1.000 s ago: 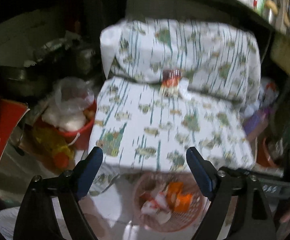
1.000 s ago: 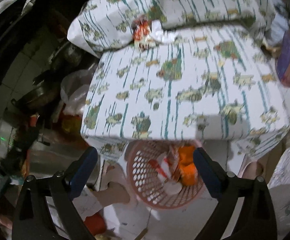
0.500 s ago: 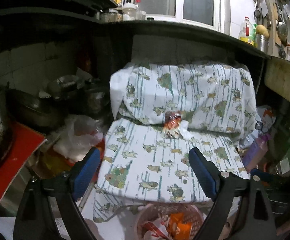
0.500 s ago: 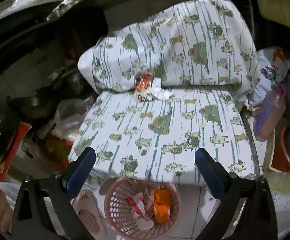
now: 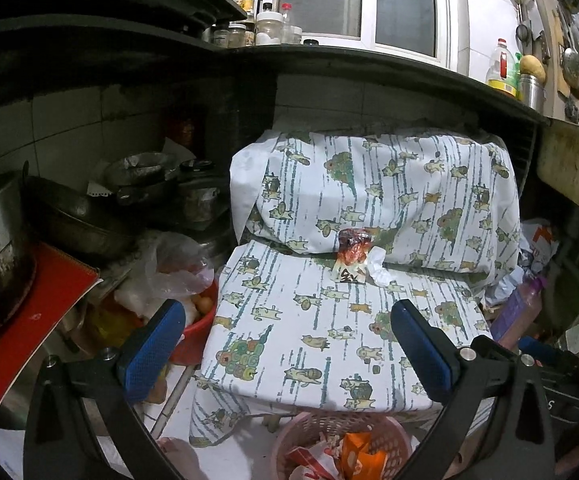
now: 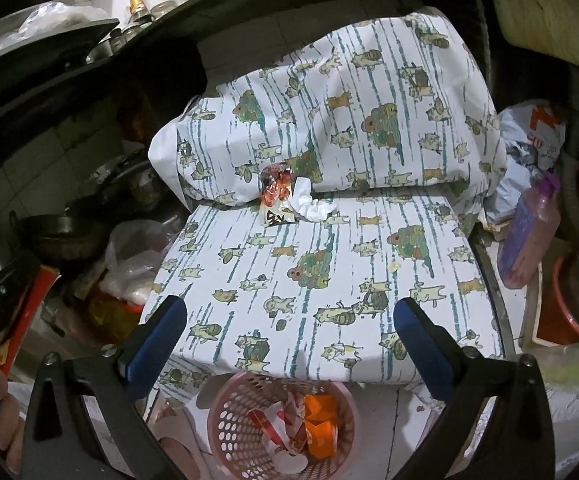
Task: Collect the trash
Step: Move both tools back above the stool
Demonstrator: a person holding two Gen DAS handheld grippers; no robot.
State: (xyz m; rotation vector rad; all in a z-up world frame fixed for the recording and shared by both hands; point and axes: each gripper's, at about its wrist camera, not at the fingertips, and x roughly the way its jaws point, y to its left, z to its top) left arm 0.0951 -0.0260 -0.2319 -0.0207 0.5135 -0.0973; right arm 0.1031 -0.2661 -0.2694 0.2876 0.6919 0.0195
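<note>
Pink perforated plastic basket (image 6: 283, 424) on the floor at the foot of the seat, already holding scraps: an orange carton, red-and-white wrappers, bits of white paper. Judged from that, part of the collecting is done

Left to gather: a small cluster at the back of the cloth-covered seat with the green-and-white cartoon print (image 6: 329, 280), right where seat meets the matching backrest cushion. In it:
- crinkled red-orange foil wrapper (image 6: 275, 184), standing against the cushion
- small white card with dark handwriting (image 6: 277, 216), lying flat just in front of the wrapper
- crumpled white tissue (image 6: 309, 206), touching the wrapper on its right as seen from the right wrist

Same three pieces show from the left wrist view, wrapper (image 5: 353, 246), card (image 5: 347, 276), tissue (image 5: 377, 268). Rest of the seat looks bare apart from a pale speck further right; cannot tell whether that is trash or print

Left gripper (image 5: 285, 352): blue-padded jaws opening, spread wide, nothing between them. Aimed downward over the front edge of the seat, basket rim at the bottom of its view

Right gripper (image 6: 289, 344): jaws likewise opening, spread wide, empty. Tilted down more steeply, basket almost straight below it, trash cluster well ahead across the seat

Both grippers near the basket and well apart from the remaining trash. Next step, as a judgement: reach forward to the back of the seat
</note>
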